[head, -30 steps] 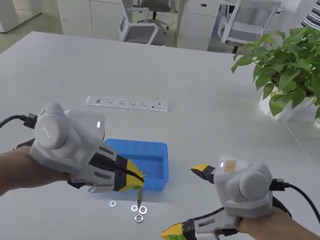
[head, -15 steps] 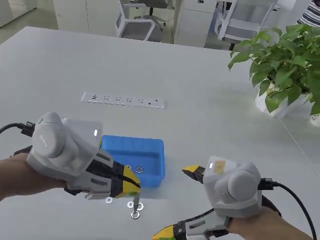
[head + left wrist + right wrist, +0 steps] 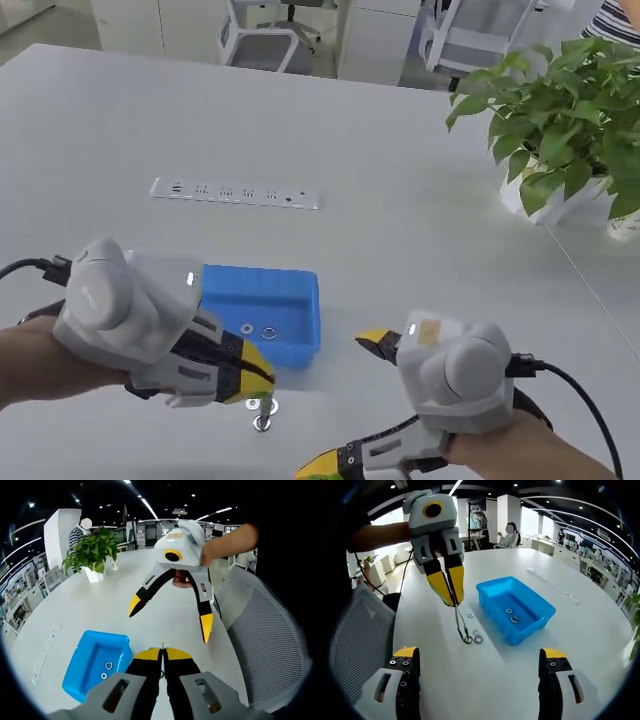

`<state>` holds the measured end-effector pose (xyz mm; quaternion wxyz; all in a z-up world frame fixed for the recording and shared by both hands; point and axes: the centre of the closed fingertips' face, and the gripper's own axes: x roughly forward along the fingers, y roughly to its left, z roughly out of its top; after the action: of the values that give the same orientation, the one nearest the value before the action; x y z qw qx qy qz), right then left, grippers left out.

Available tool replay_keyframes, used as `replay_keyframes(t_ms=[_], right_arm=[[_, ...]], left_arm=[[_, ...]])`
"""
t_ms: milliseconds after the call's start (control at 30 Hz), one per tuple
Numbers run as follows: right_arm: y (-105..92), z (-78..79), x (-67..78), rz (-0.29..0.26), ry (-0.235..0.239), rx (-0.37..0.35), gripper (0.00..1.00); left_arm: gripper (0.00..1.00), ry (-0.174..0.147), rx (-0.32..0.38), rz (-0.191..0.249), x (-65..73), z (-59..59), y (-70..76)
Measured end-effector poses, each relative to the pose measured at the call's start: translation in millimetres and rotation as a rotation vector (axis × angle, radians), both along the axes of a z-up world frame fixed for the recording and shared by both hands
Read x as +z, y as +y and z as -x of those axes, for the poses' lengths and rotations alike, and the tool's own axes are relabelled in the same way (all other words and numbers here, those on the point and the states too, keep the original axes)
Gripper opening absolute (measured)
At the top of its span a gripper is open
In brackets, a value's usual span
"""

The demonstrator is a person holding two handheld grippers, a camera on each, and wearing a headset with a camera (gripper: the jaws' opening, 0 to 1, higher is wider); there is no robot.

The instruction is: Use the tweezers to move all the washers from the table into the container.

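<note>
Left gripper [image 3: 452, 600] is clamped fully shut on the tweezers [image 3: 460, 622], which point down at the table [image 3: 400, 230]. In the left gripper view we see the two jaws pressed together with the thin tweezers between them.

The tweezer tips sit on one washer [image 3: 468, 640]. We can't tell whether it's actually pinched or just touched.

Three other loose washers [image 3: 478, 639] lie right beside it on the table, all just in front of the near edge of the blue container [image 3: 532, 625].

Two washers in the container [image 3: 514, 619] lie flat on its floor, close together.

Right gripper [image 3: 479, 652] has its jaws spread wide and holds nothing. In the head view it's to the right of the container and apart from the washers.

Behind the container we see a white power strip [image 3: 235, 193] lying flat, and a potted plant [image 3: 560, 110] at the far right of the table.
</note>
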<state>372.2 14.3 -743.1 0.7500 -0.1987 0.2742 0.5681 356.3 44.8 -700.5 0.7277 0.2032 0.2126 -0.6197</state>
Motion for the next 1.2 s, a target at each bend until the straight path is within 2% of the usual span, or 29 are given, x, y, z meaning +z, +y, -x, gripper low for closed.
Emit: replay_keyframes(t_ms=[233, 400, 500, 600, 767, 933, 1033, 1200], right_arm=[[3.8, 3.4, -1.9, -0.009, -0.003, 0.019, 0.99], [11.2, 8.2, -4.3, -0.022, 0.006, 0.060, 0.90], [16.9, 11.1, -5.6, -0.030, -0.007, 0.095, 0.86], [22.3, 13.2, -5.7, -0.037, -0.016, 0.129, 0.79], [29.2, 15.8, -7.8, -0.031, -0.036, 0.185, 0.61], [38.5, 18.9, -8.7, -0.049, -0.021, 0.227, 0.45], [43.0, 19.3, -9.4, -0.051, -0.027, 0.242, 0.36], [50.4, 18.9, -13.5, -0.053, -0.023, 0.264, 0.28]], left_arm=[[0.05, 0.002, 0.002, 0.010, 1.6, -1.6, 0.8], [0.05, 0.000, -0.008, 0.004, 1.8, -1.1, 1.8], [0.05, 0.001, -0.020, 0.003, 2.5, 1.7, 0.8], [0.05, -0.001, -0.027, -0.004, 2.0, 2.3, 1.2], [0.05, 0.003, -0.026, -0.006, 2.2, 1.9, 1.9], [0.05, 0.010, -0.023, -0.008, 1.4, 1.0, 3.1], [0.05, 0.015, -0.022, -0.008, 0.5, 0.8, 3.6], [0.05, 0.020, -0.023, -0.009, 0.5, 2.0, 3.9]])
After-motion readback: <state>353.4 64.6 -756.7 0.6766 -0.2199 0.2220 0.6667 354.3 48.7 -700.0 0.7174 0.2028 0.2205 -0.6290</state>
